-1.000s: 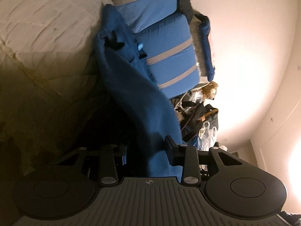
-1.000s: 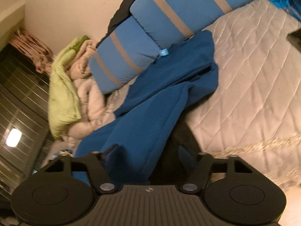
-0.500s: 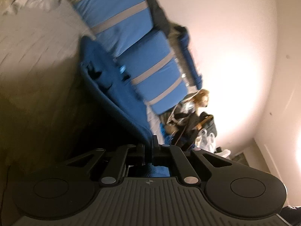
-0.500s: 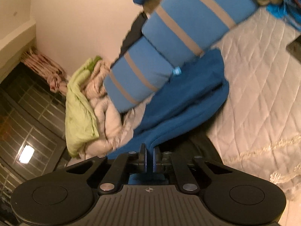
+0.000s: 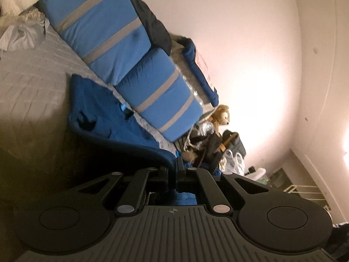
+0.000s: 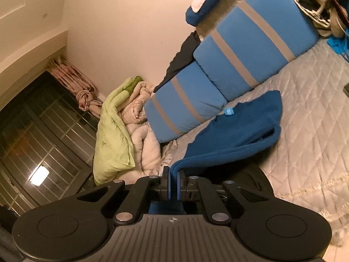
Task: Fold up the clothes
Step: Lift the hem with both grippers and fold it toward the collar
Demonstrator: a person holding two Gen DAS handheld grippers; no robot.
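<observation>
Our left gripper [image 5: 174, 170] is clamped tight on one edge of the blue sweater [image 5: 104, 118], which rises from the quilted bed [image 5: 28, 83] up into its fingers. The sweater's far end lies on the quilt just beside the blue striped cushions [image 5: 130, 65], near a stuffed toy [image 5: 221, 115]. Our right gripper [image 6: 172, 185] is likewise pinched narrow around another edge of the sweater [image 6: 240, 131], lifting it off the bed [image 6: 316, 131]. Left of the cushions [image 6: 229, 69] sits a green and cream duvet [image 6: 117, 135].

Black ribbed gripper [image 6: 172, 183], silver screws, blue pads [image 6: 166, 183]
</observation>
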